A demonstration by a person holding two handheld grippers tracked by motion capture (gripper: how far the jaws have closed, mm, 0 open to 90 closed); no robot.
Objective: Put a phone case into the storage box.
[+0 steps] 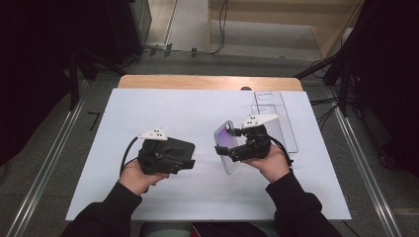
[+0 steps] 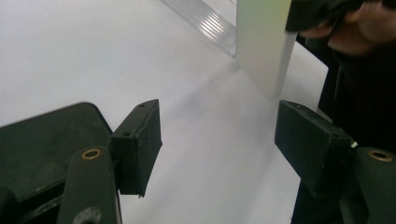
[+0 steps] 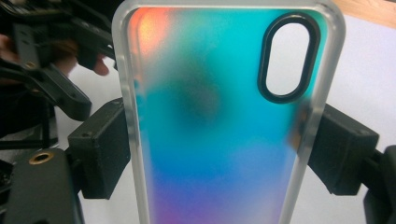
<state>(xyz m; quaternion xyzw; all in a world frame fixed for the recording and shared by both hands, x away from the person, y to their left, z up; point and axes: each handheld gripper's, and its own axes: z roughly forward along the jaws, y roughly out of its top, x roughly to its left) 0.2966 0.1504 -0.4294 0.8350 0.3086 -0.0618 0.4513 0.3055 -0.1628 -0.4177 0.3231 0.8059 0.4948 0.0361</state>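
A phone case [image 1: 225,140] with a frosted clear rim and an iridescent blue, teal and purple back stands upright just above the table. My right gripper [image 1: 233,149] is shut on its two long edges, and in the right gripper view [image 3: 219,154] both pads press the rim below the oval camera hole. The case [image 2: 261,46] rises ahead of my left gripper [image 2: 219,144], whose jaws stand wide apart with nothing between them. In the high view the left gripper [image 1: 190,159] rests low over the white sheet, left of the case. A flat black slab [image 2: 46,135] lies beside its left jaw.
A clear plastic tray [image 1: 276,118] lies at the back right of the white sheet [image 1: 163,106], just behind the right gripper; its ridged edge [image 2: 205,21] shows in the left gripper view. A wooden table edge [image 1: 207,82] runs along the far side.
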